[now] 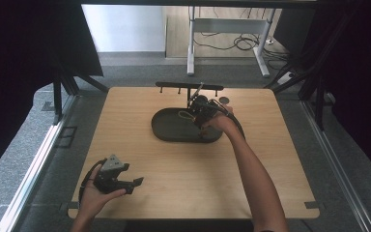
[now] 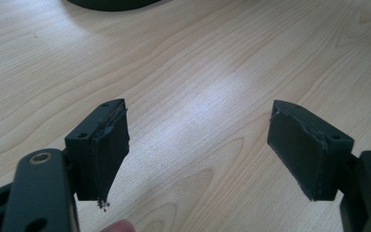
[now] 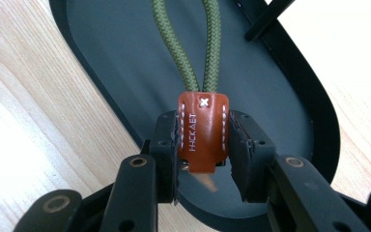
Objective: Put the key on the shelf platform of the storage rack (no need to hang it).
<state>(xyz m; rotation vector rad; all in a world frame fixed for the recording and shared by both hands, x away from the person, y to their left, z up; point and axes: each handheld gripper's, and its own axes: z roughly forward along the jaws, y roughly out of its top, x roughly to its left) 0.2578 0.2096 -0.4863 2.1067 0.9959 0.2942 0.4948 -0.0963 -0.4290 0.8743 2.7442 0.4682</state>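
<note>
Jaws (image 2: 198, 154) wide apart on the left gripper (image 1: 136, 182) down at the near-left corner of the tabletop (image 1: 188, 183), nothing between the pads but bare pale wood. It sits low by the near edge, the person's left hand (image 1: 92, 195) wrapped around its body, the grey three-cornered plate on top, the black cable looping off its left side. In the left gripper view the two black pads stand well apart, and a sliver of the dark tray peeks in at the top edge.

Moving up the table now, past the middle, to the right forearm stretching in from the near edge. The right hand (image 1: 221, 123) holds the right gripper (image 1: 196, 112) over the far end of the black oval tray (image 1: 166, 133), which lies in the far half of the tabletop, near its centre line.

And there's the catch: the right gripper's jaws are clamped on a brown leather tab (image 3: 203, 133) with white stitching and stamped lettering, one pad pressing each side. From the top of the tab a loop of olive-green cord (image 3: 211, 43) runs away over the tray's dark floor. In the high view the cord (image 1: 186, 115) shows as a small loop just left of the gripper, above the tray.

Farther still, along the far edge, a black bar rack (image 1: 189, 87) with short pegs, and a small dark round disc (image 1: 224, 100) just right of the gripper.
</note>
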